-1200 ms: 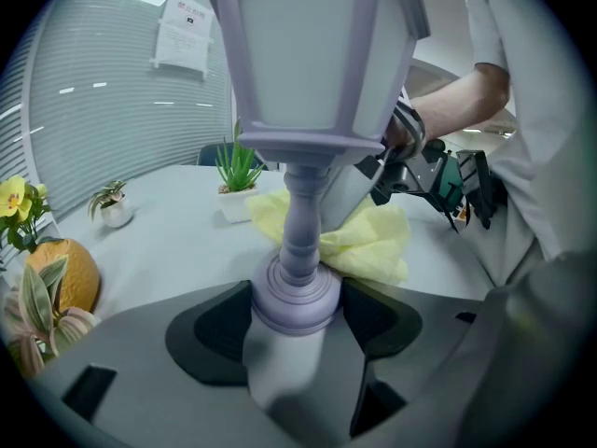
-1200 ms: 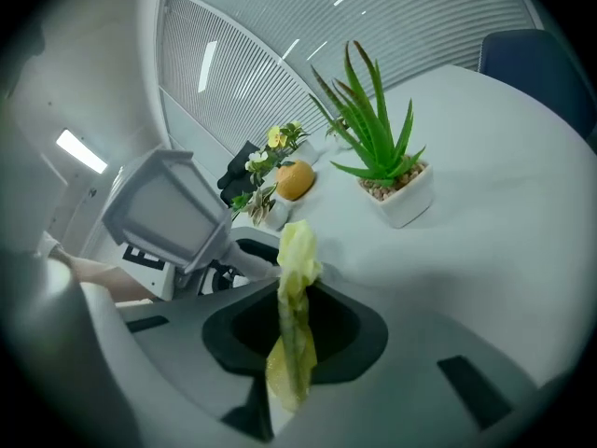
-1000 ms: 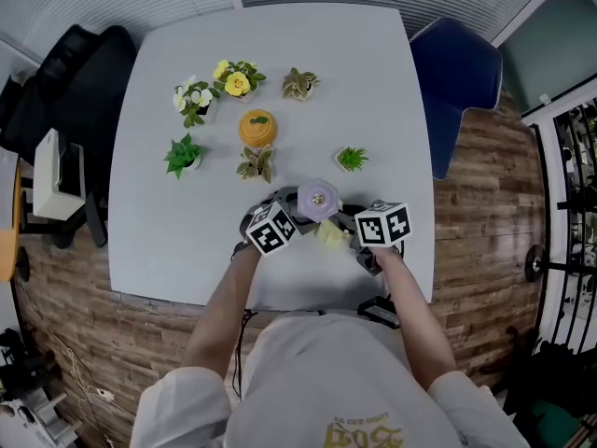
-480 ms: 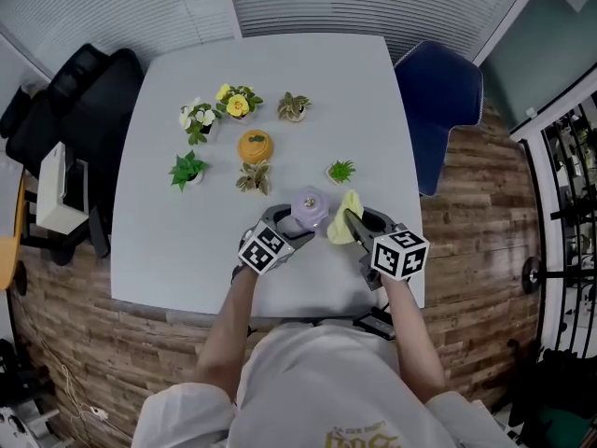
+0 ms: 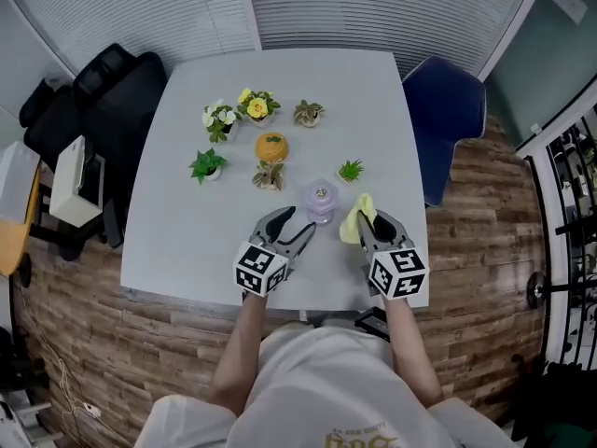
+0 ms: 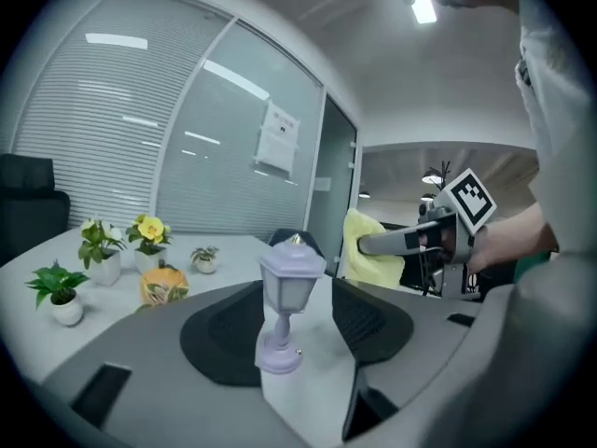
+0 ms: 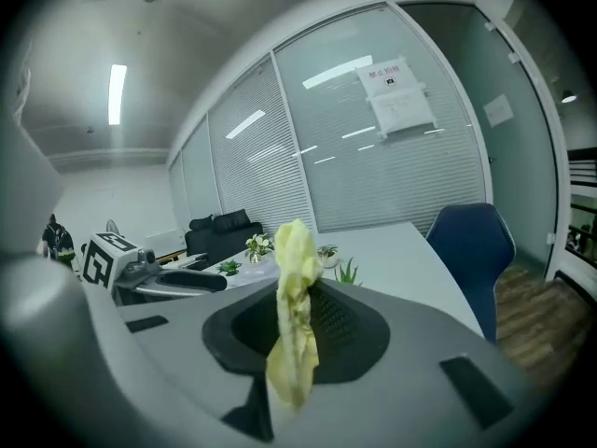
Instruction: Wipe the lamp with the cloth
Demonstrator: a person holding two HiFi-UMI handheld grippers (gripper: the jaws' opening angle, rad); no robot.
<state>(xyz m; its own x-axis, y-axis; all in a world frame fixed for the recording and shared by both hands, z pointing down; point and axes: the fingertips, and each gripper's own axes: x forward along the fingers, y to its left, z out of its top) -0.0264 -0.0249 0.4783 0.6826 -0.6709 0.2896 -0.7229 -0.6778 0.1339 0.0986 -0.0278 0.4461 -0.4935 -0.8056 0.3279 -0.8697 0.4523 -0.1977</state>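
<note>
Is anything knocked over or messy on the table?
Nothing stands out. The lamp stands upright on the table, the little potted plants are upright too, and the yellow cloth is pinched in the right gripper, not dropped.

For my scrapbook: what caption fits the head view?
Right gripper holds a yellow cloth beside a purple lamp on a white table.

The lamp (image 5: 321, 201) is pale lilac throughout, with a small gold tip. The cloth (image 5: 352, 224) is plain pale yellow. The left gripper (image 5: 298, 220) and the right gripper (image 5: 367, 220) have grey bodies and black ribbed pads (image 6: 219, 339); each cube (image 5: 260, 269) is white with black square markers. The table (image 5: 187, 241) is plain light grey. The chair (image 5: 446, 119) is dark blue. The ornament (image 5: 271, 146) is orange. The floor (image 5: 485, 213) shows brown wood planks.
</note>
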